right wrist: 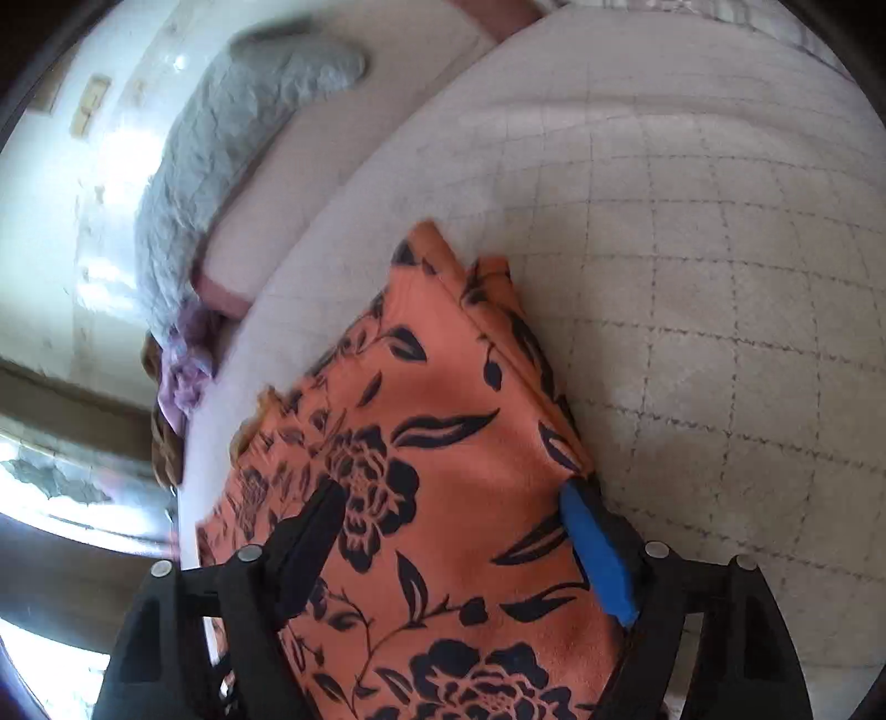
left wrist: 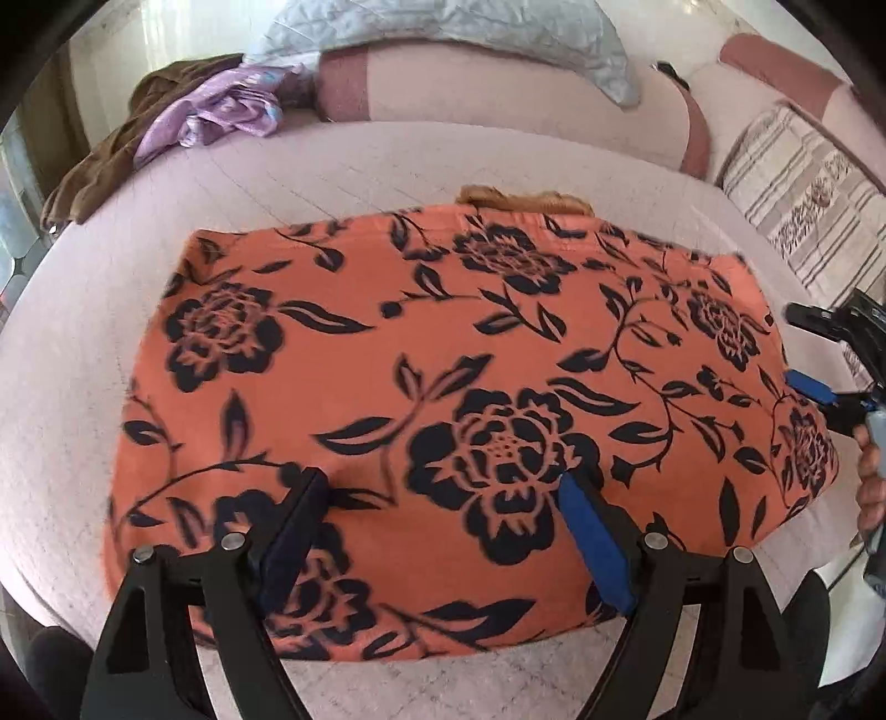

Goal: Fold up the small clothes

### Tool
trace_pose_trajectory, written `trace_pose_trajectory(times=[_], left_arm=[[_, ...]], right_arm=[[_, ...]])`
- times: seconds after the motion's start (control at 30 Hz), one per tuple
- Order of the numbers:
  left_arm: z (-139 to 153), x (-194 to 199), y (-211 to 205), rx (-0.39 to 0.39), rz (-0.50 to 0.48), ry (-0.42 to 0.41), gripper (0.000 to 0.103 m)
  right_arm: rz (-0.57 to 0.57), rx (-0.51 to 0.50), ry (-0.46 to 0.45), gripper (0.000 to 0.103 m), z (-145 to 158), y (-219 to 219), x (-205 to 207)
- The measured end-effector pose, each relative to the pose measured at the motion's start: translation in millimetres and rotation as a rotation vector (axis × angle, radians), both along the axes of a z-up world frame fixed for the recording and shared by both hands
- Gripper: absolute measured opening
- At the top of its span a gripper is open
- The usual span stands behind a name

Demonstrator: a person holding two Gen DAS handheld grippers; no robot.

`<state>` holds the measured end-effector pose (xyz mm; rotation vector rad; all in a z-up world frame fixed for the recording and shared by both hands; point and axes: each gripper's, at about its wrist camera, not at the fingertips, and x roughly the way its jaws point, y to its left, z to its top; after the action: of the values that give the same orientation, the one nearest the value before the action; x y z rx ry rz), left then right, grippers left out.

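An orange garment with a black flower print [left wrist: 470, 354] lies flat on the pale quilted bed [left wrist: 332, 166]. My left gripper [left wrist: 443, 482] is open, its two fingers spread over the garment's near edge. In the left wrist view the right gripper [left wrist: 814, 354] stands open at the garment's right edge. In the right wrist view the garment [right wrist: 443, 443] lies under my right gripper [right wrist: 454, 493], which is open with one finger over the cloth and the blue-padded finger [right wrist: 598, 559] at its folded right edge.
A brown and a purple garment [left wrist: 183, 116] are heaped at the bed's far left. A grey quilted pillow [left wrist: 470, 33] lies along the far side. A striped cushion [left wrist: 803, 188] sits at the right.
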<state>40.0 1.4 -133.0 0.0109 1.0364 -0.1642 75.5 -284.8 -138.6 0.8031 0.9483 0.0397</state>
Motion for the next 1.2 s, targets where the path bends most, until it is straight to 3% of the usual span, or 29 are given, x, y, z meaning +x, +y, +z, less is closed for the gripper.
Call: trace_pose_trajectory(times=[0.1, 0.23, 0.33, 0.47, 0.53, 0.6, 0.63, 0.67, 0.7, 0.77, 0.83, 0.9, 0.93, 1.0, 1.03, 1.13, 1.17, 1.2], left_arm=[[10.5, -5.2, 18.6, -0.031, 0.035, -0.02, 0.085], [31.4, -27.8, 50.4, -0.081, 0.101, -0.09, 0.085], [39.7, -56.2, 101.7, -0.219, 0.235, -0.161, 0.085], [-0.4, -65.2, 169.3, -0.443, 0.466, -0.049, 0.084], [-21.3, -59.5, 179.4, -0.488, 0.507, 0.027, 0.084], [-20.4, -58.0, 178.4, -0.493, 0.516, 0.009, 0.083], [-18.5, -55.4, 176.2, -0.5, 0.502, 0.009, 0.077], [-16.4, -50.4, 173.9, -0.523, 0.474, 0.011, 0.045], [-14.8, -46.5, 171.4, -0.493, 0.465, 0.029, 0.02], [-11.3, -43.9, 173.0, -0.487, 0.465, 0.04, 0.019], [6.2, -50.8, 169.9, -0.461, 0.448, -0.021, 0.018], [25.7, -59.0, 158.7, -0.359, 0.402, -0.109, 0.018], [22.7, -58.8, 157.5, -0.315, 0.402, -0.102, 0.018], [-18.9, -44.7, 152.8, -0.209, 0.409, 0.045, 0.024], [-33.0, -45.2, 157.0, -0.23, 0.411, 0.055, 0.024], [-9.8, -48.6, 158.0, -0.246, 0.4, 0.039, 0.03], [-1.6, -49.1, 158.6, -0.253, 0.399, 0.016, 0.035], [11.3, -48.6, 159.4, -0.251, 0.396, -0.03, 0.048]], right_arm=[[-0.042, -0.076, -0.104, 0.083, 36.3, 18.6, -29.0], [0.044, -0.157, -0.202, 0.087, 62.8, 57.2, -55.9], [0.116, -0.226, -0.209, 0.087, 50.1, 79.5, -73.9], [0.116, -0.216, -0.102, 0.087, 7.3, 83.6, -79.5], [0.11, -0.214, -0.126, 0.087, -0.9, 82.3, -84.8], [0.116, -0.226, -0.118, 0.087, 0.6, 83.8, -84.2], [0.125, -0.23, -0.107, 0.087, 0.5, 83.3, -82.9], [0.129, -0.227, -0.1, 0.087, 0.3, 82.7, -81.8], [0.129, -0.217, -0.095, 0.087, 0.2, 81.5, -80.6], [0.126, -0.203, -0.093, 0.087, -2.0, 79.7, -80.9], [0.124, -0.202, -0.09, 0.087, -3.2, 79.3, -80.7], [0.13, -0.213, -0.091, 0.087, -2.6, 81.7, -79.8], [0.134, -0.217, -0.094, 0.087, -2.4, 82.3, -80.5], [0.142, -0.225, -0.1, 0.087, -3.9, 82.9, -81.4], [0.147, -0.229, -0.102, 0.087, -4.6, 83.5, -81.4], [0.151, -0.225, -0.103, 0.088, -4.5, 82.8, -80.8], [0.152, -0.215, -0.098, 0.088, -3.8, 81.2, -80.3], [0.148, -0.198, -0.098, 0.088, -3.2, 78.9, -80.5]])
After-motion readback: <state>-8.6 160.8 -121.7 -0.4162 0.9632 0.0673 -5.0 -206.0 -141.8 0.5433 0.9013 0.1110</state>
